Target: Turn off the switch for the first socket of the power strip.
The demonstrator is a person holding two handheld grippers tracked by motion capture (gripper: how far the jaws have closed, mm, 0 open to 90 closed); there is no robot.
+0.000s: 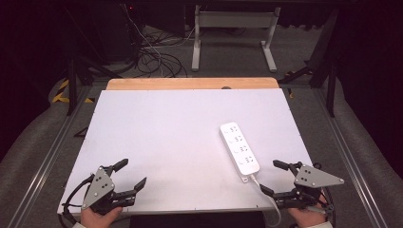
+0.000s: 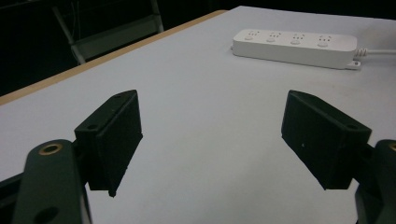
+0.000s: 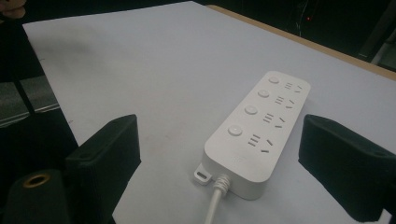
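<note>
So, from the high view we see a white desk (image 1: 180, 142) with a wooden strip along its far edge. A white power strip (image 1: 239, 148) lies flat on the right half of the desk, four sockets up, long axis running away from us and a bit leftward. Its white cord (image 1: 268, 199) leaves the near end and drops over the desk's front edge. The left gripper (image 1: 135, 175) sits at the near left corner, held in a hand (image 1: 97, 217), jaws spread wide, nothing between them. The right gripper (image 1: 273, 176) sits at the near right corner, also hand-held, jaws wide and empty, just beside the power strip's near end but not touching it. Both carry a grey three-cornered plate on top. Behind the desk we see dark floor, a tangle of cables (image 1: 152, 52) and a white frame (image 1: 233, 33).

Next, the left gripper view: we look along the left gripper (image 2: 210, 135), two black jaws far apart over bare desk (image 2: 187, 84), holding nothing. The power strip (image 2: 296, 46) lies well apart at upper right, its cord going off the right edge.

Last, the right gripper view: the right gripper (image 3: 219, 154) is spread wide, and the near end of the power strip (image 3: 257, 130) lies between the jaws' line of sight, close in. We can't tell contact, but gaps show on both sides. The cord (image 3: 215, 200) runs down toward the camera. Each socket row has a round button beside it.
</note>
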